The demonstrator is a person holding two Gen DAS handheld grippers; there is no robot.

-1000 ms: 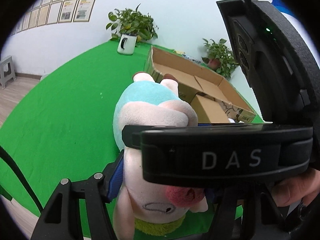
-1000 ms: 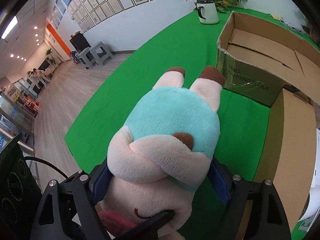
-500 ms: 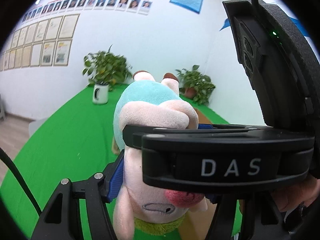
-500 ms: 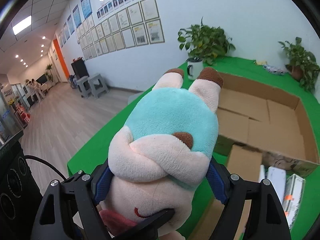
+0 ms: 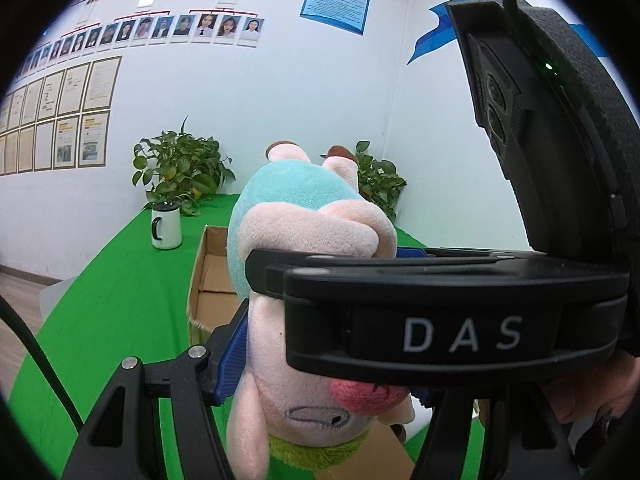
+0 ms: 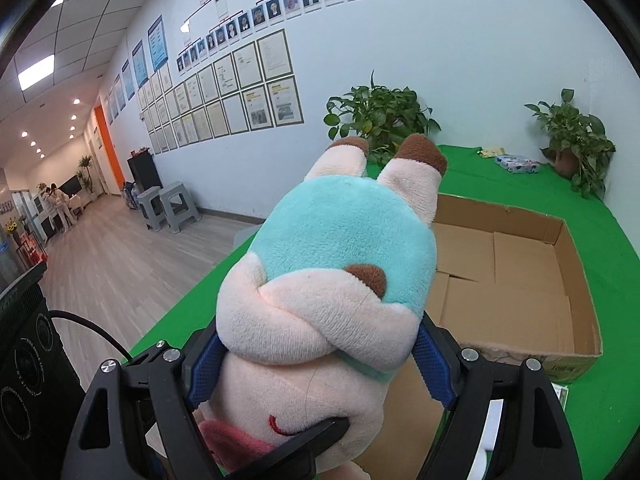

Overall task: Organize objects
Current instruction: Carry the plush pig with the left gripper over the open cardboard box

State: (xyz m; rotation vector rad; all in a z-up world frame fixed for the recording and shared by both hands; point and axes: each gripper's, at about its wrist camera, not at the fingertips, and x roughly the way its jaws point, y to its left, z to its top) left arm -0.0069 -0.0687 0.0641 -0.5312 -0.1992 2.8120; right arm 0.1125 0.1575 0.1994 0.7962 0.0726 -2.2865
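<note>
A pink plush pig [image 6: 320, 300] in a teal shirt is held upside down, feet pointing away, above the green table [image 6: 600, 248]. My right gripper [image 6: 316, 356] is shut on the pig's neck, blue pads on both sides. My left gripper [image 5: 320, 344] is shut on the same pig [image 5: 304, 240]; its left pad shows, and the right gripper's black body hides its right finger. An open cardboard box [image 6: 520, 272] lies below and beyond the pig, and it also shows in the left wrist view [image 5: 208, 280].
A white mug [image 5: 166, 226] stands by a potted plant [image 5: 180, 172] at the table's far end. A second plant [image 6: 576, 140] is in the far right corner, with a small packet [image 6: 516, 164] beside it. Grey stools [image 6: 168, 208] stand on the floor at left.
Both grippers have lifted the pig together and tilted upward. The table and box have dropped lower in view, and more of the wall shows.
</note>
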